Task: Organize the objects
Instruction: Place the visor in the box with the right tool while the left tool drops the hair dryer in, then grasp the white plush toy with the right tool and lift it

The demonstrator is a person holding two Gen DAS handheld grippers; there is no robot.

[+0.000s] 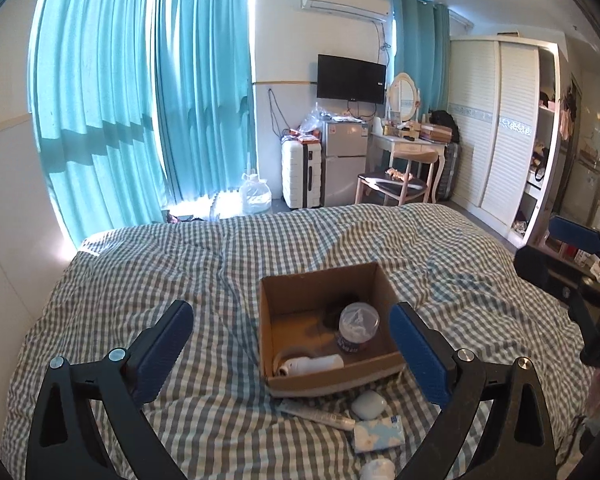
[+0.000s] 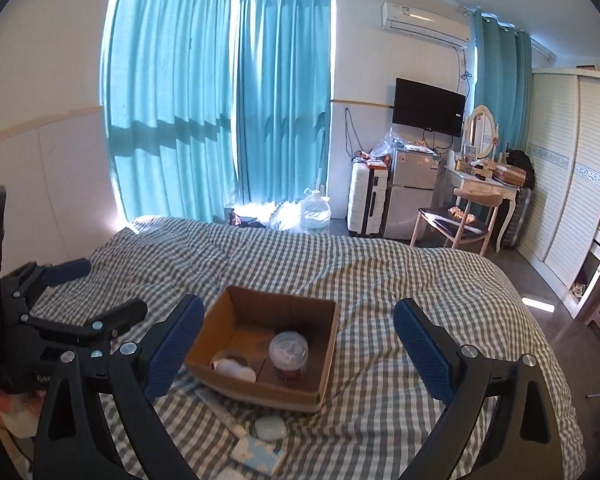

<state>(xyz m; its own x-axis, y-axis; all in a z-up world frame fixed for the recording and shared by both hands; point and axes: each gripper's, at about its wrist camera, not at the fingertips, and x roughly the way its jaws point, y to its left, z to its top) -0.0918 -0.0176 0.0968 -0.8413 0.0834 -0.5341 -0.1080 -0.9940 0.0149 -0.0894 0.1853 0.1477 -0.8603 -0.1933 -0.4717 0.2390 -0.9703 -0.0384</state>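
Both the left gripper (image 1: 292, 344) and the right gripper (image 2: 298, 344) are hanging wide open and empty, the cardboard box (image 1: 324, 292) sitting mid-frame between their fingers on the checked bed (image 1: 140, 280), teal curtains (image 1: 100, 100) hanging upper left.

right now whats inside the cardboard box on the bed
In the cardboard box stands a clear-lidded round tub, with a white device lying by the near wall. A dark item behind the tub is mostly hidden, so it can't be identified.
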